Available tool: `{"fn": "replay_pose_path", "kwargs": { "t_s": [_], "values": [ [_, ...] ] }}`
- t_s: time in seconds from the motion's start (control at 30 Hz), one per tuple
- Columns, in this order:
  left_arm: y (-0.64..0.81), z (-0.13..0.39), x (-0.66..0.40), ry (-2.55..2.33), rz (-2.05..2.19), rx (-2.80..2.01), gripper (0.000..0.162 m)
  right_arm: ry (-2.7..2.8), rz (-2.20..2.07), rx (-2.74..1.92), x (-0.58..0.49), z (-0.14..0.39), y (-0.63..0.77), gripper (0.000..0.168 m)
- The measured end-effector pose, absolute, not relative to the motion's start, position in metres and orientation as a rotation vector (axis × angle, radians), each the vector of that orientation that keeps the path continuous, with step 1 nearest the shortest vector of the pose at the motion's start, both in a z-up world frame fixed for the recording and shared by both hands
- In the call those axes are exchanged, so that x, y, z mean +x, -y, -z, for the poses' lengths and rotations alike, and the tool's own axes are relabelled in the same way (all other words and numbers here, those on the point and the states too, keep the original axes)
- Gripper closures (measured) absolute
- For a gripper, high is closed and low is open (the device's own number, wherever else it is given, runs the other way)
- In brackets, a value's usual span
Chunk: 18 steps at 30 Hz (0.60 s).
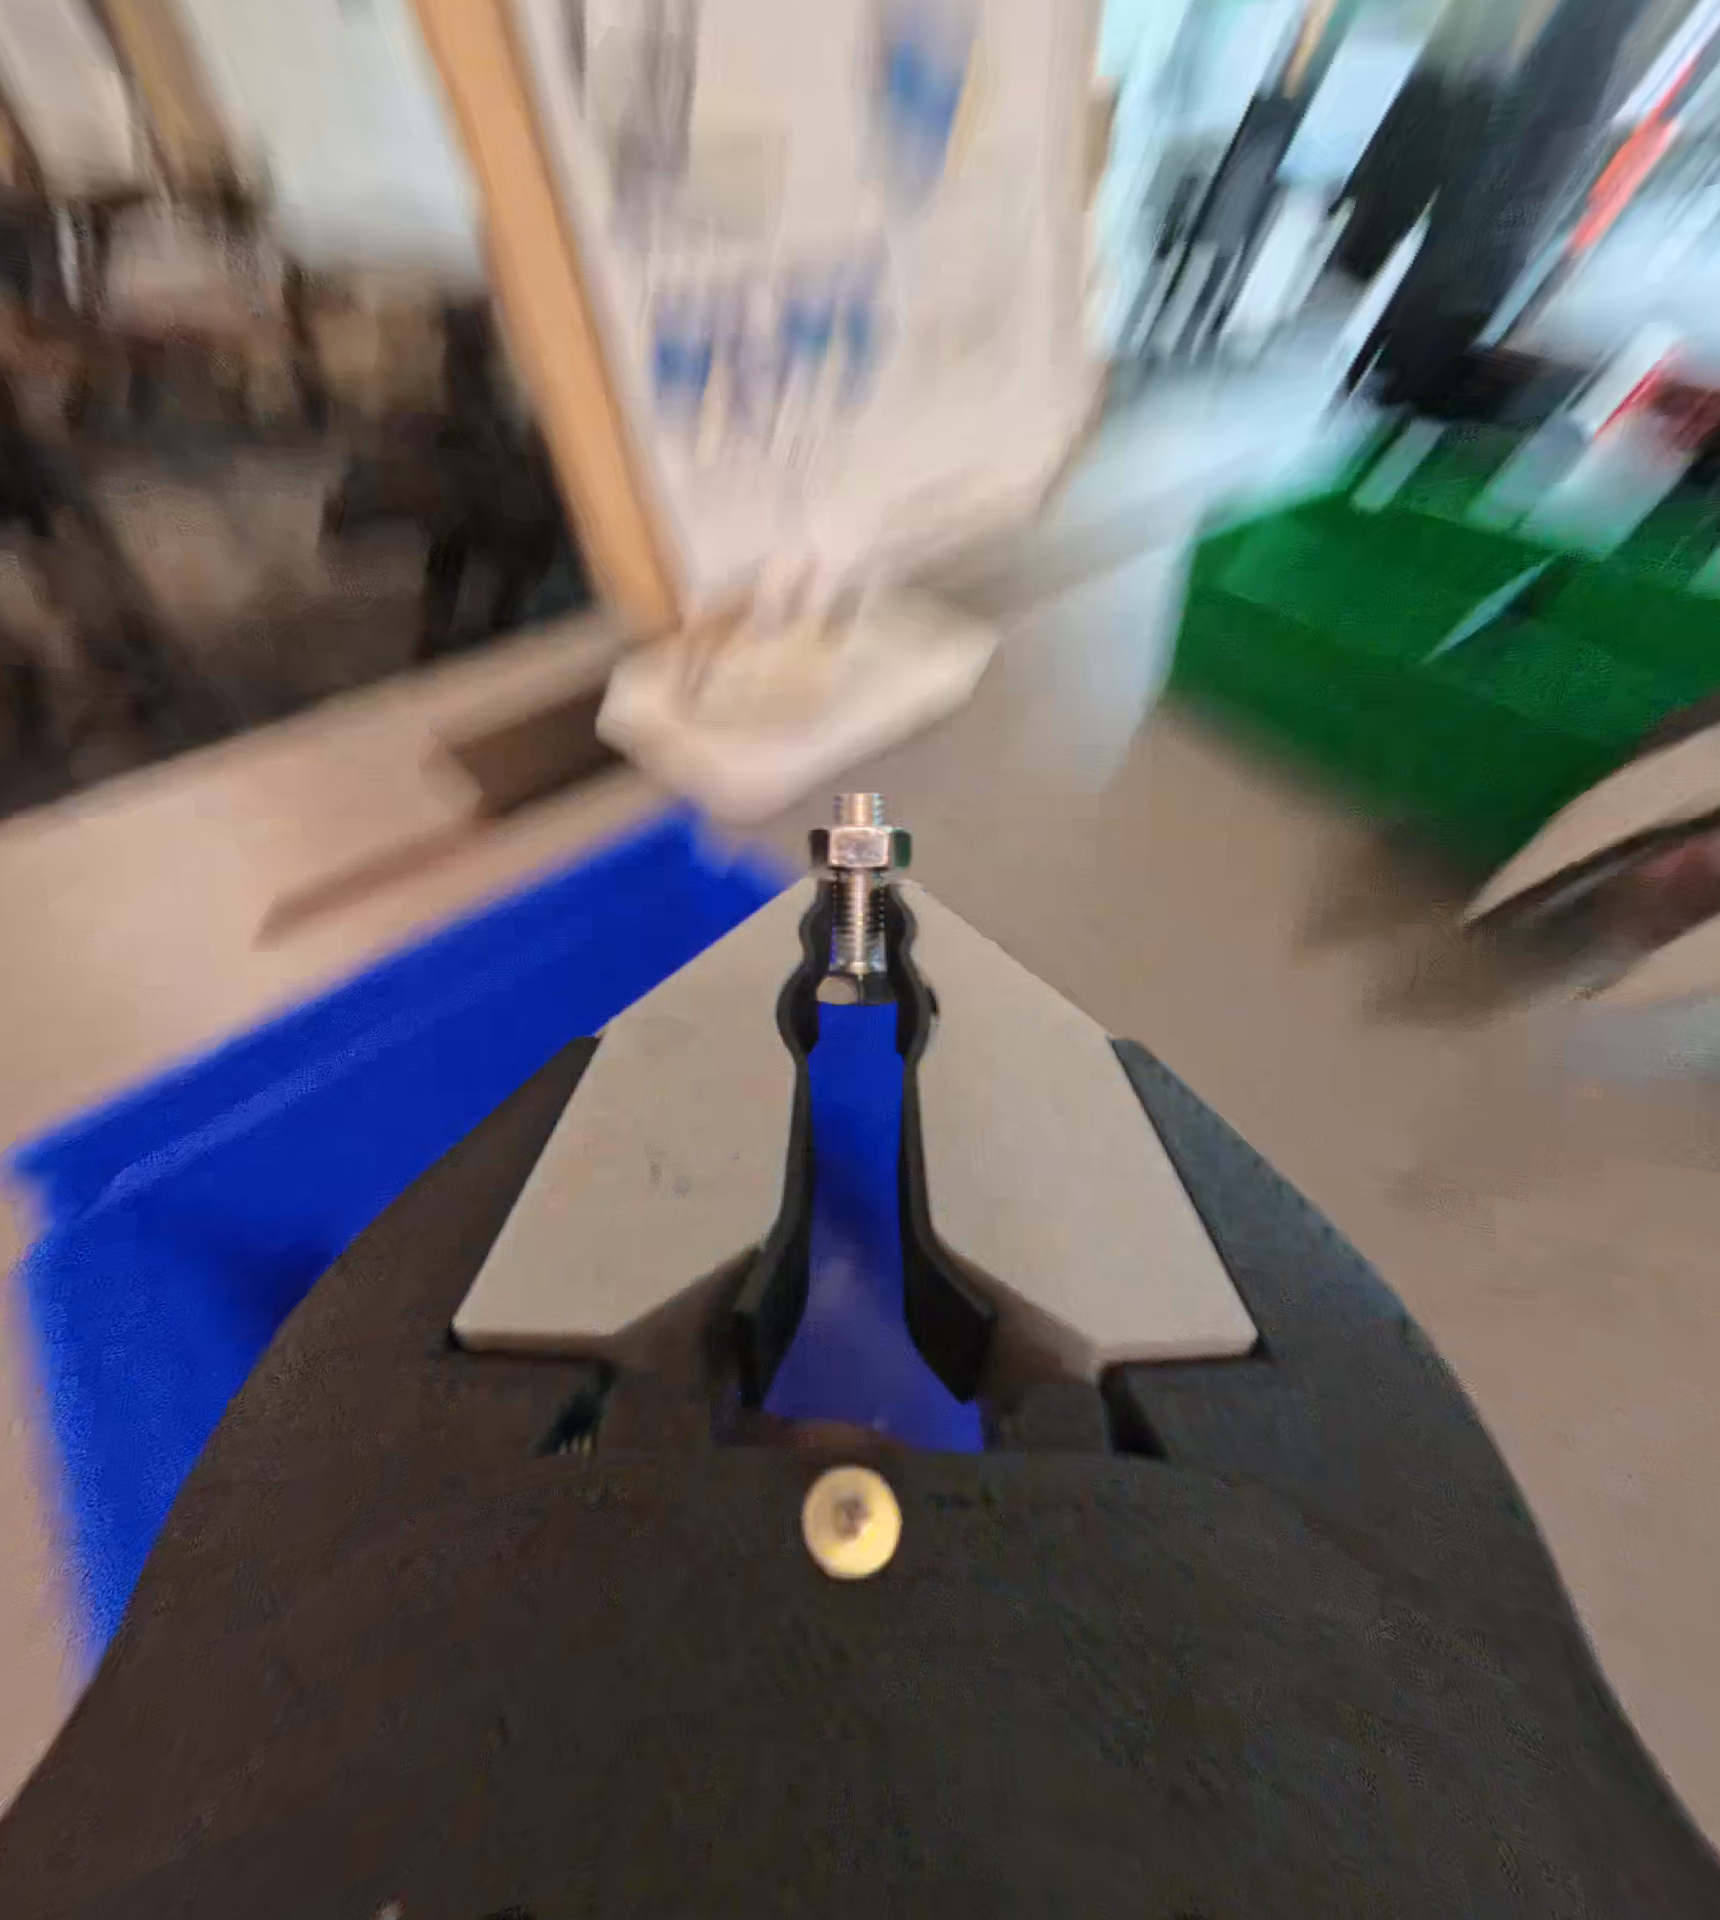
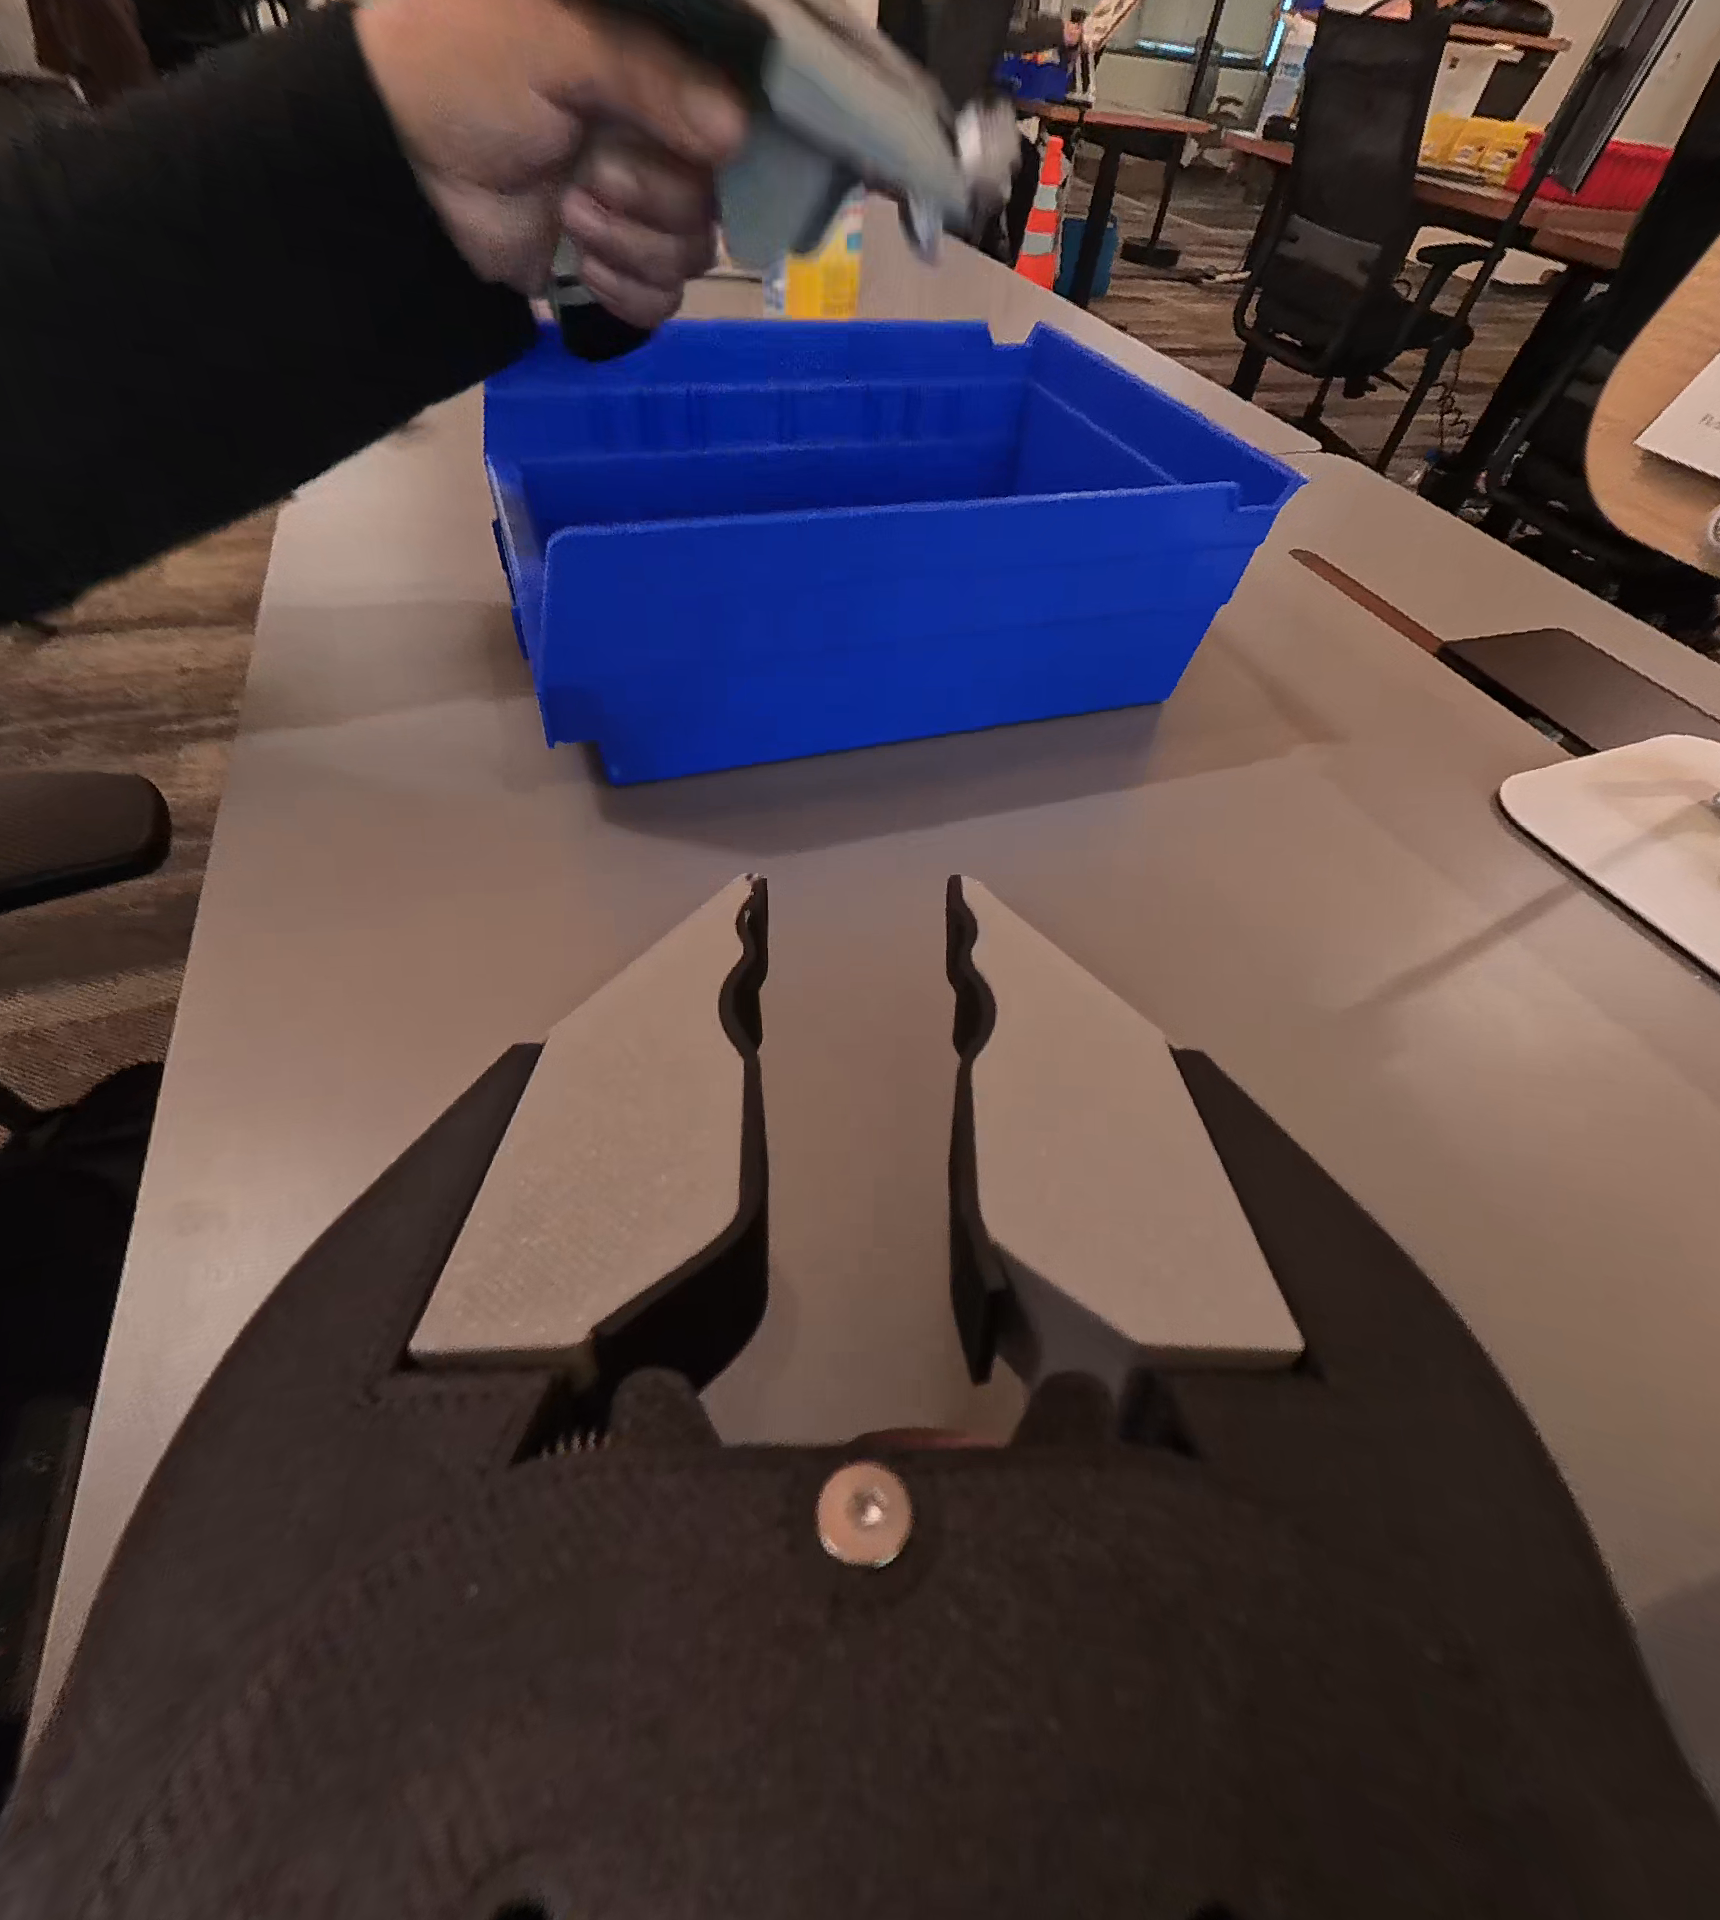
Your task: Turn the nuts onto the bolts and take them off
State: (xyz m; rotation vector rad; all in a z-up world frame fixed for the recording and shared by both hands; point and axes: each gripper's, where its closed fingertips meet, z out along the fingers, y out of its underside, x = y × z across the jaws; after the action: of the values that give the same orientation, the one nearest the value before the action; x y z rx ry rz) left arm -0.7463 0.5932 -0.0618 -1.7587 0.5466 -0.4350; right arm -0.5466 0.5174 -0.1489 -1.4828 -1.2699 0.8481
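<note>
Above the blue bin (image 2: 866,551), your left tool (image 1: 858,940) clamps a bolt (image 1: 856,925) with its nut (image 1: 858,848) on.
Swinging this fast could shake the bolt loose; your right tool (image 2: 854,914) hangs released, empty, over the tabletop (image 2: 1251,1039).

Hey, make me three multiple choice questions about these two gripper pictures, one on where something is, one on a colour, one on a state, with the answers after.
1. Where is the nut?
A. threaded on the bolt
B. lying on the table
C. in the right gripper

2. What colour is the bin?
A. green
B. blue
C. red

3. How is the right gripper?
A. shut on a bolt
B. shut on nothing
C. open and holding nothing

Answers:
1. A, the nut sits near the bolt's free end, which the left gripper clamps.
2. B, its walls are plainly blue in the right wrist view.
3. C, bare table shows between its parted fingers.
</note>
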Motion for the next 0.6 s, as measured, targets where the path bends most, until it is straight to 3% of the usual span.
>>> {"fn": "replay_pose_path", "kwargs": {
  "t_s": [0.1,0.17,0.33,0.47,0.6],
  "values": [
    [-0.513,-0.053,-0.699,-0.451,0.966,-1.064,0.156,1.221,-0.895,-1.455,-0.546,0.137,-0.519,0.135],
    [-0.470,-0.083,-0.680,-0.434,1.176,-0.774,0.155,1.192,-0.936,-1.425,-0.546,0.129,-0.519,0.135],
    [-0.481,-0.056,-0.609,-0.415,1.554,-0.743,0.155,1.141,-0.960,-1.399,-0.541,0.124,-0.524,0.135],
    [-0.517,0.013,-0.551,-0.578,1.218,-1.034,0.155,1.077,-0.936,-1.354,-0.531,0.112,-0.530,0.135],
    [-0.492,-0.002,-0.558,-0.622,1.350,-0.896,0.154,1.071,-1.051,-1.284,-0.530,0.097,-0.517,0.134]
  ]
}}
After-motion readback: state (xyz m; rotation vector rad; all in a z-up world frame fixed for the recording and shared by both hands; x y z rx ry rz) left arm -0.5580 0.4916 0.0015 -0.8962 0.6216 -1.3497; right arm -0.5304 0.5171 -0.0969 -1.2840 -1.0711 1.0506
